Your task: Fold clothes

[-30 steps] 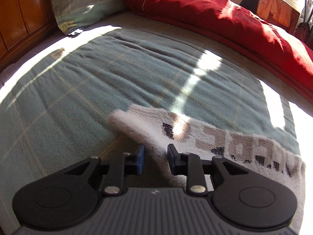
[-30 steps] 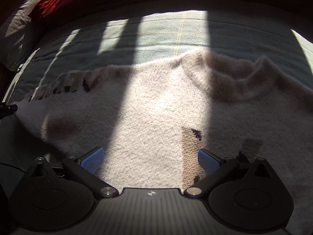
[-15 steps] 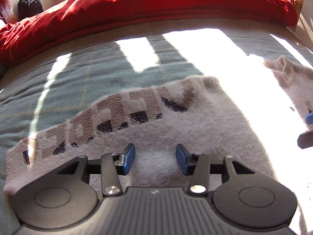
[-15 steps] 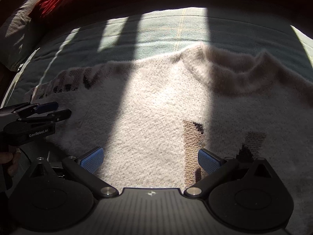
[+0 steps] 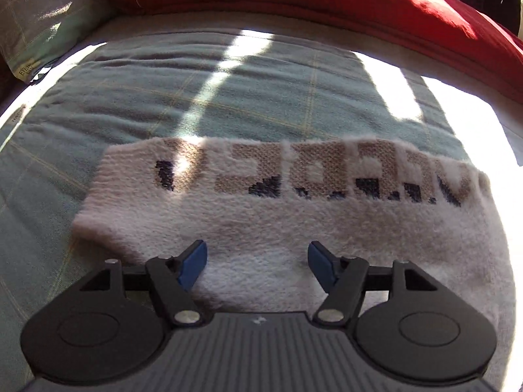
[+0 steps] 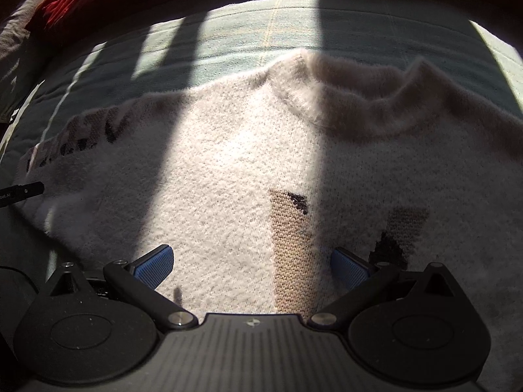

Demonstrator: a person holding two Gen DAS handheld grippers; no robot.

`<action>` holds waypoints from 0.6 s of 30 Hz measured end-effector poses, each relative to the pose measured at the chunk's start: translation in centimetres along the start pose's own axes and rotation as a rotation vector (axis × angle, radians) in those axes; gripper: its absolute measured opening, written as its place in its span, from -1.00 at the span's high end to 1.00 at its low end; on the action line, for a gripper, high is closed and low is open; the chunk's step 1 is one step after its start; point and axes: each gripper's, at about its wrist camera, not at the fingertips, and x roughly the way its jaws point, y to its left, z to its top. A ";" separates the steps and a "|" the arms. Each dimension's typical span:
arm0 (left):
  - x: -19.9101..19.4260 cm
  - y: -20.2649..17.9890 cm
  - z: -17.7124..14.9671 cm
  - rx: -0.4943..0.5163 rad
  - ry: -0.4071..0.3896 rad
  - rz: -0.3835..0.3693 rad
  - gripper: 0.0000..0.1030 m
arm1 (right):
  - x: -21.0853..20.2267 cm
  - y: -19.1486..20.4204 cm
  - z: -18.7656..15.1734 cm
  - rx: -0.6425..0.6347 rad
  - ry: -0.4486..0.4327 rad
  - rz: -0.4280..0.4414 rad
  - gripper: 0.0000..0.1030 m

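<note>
A fluffy cream knit sweater lies flat on the bed, collar at the far side. Its left sleeve, with tan and dark letters, stretches across the left wrist view. My left gripper is open, its blue pads just above the sleeve's near edge, holding nothing. My right gripper is open wide over the sweater's chest, with a tan knit patch between the fingers. The left gripper's tip shows at the right wrist view's left edge.
The bed has a grey-green checked blanket. A red duvet is bunched along the far side. A checked pillow sits at the far left. Strong sunlight and window shadows cross the bed.
My left gripper has opened wider and swung about, now facing the sleeve square on with the cuff at the left. The right gripper has stayed in place, still open.
</note>
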 end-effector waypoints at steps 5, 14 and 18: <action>0.3 -5.9 2.0 0.098 -0.064 -0.205 -0.40 | 0.6 0.7 -0.2 -0.033 0.007 -0.043 -1.00; 6.7 -8.4 3.4 0.119 -0.065 -0.161 -0.42 | 1.2 1.6 -0.7 -0.111 -0.002 -0.091 -1.00; 6.3 -8.9 4.0 0.111 -0.055 -0.170 -0.42 | 1.5 2.2 -1.1 -0.138 -0.017 -0.124 -1.00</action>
